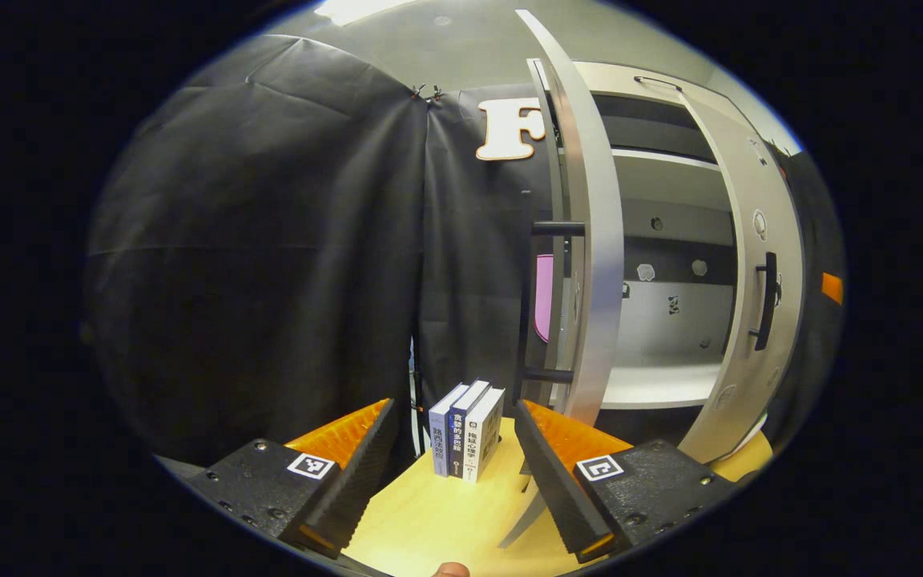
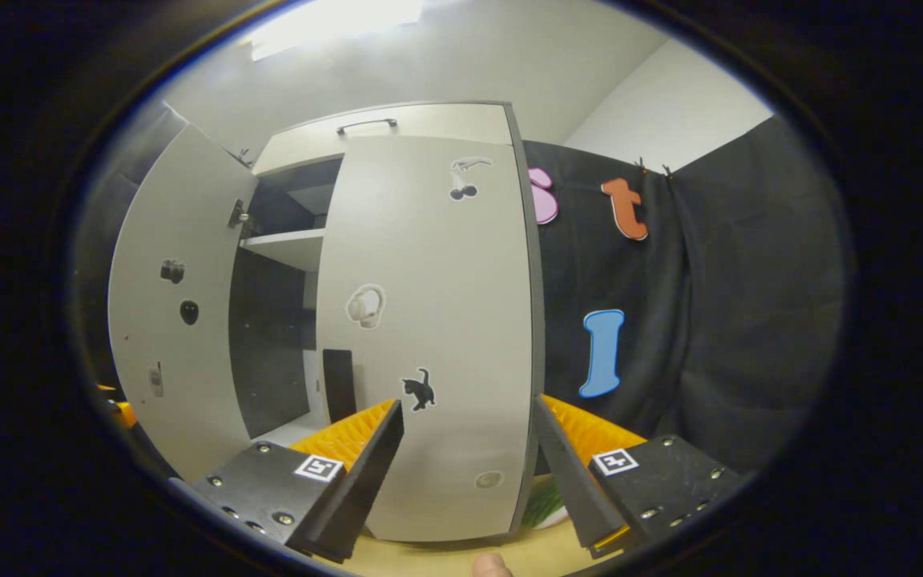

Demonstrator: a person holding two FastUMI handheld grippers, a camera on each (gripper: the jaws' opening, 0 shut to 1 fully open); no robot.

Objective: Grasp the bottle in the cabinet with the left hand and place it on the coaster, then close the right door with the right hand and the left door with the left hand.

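In the left gripper view, my left gripper [image 1: 453, 409] is open and holds nothing, low over the wooden table [image 1: 445, 521]. The cabinet's left door [image 1: 594, 240] stands open, edge-on just right of the gripper, its dark handle [image 1: 550, 300] facing me. The right door [image 1: 758, 280] is swung partway in, with its handle [image 1: 766, 300] showing. A bare white shelf [image 1: 654, 385] lies between the doors. In the right gripper view, my right gripper [image 2: 465, 405] is open close before the right door [image 2: 429, 320], which carries stickers. The left door [image 2: 165, 320] hangs wide open.
Three upright books [image 1: 465, 433] stand on the table straight ahead of the left gripper, beside the left door's edge. A green tuft [image 2: 546, 505] sits low at the right door's right corner. Black cloth walls close in on both sides.
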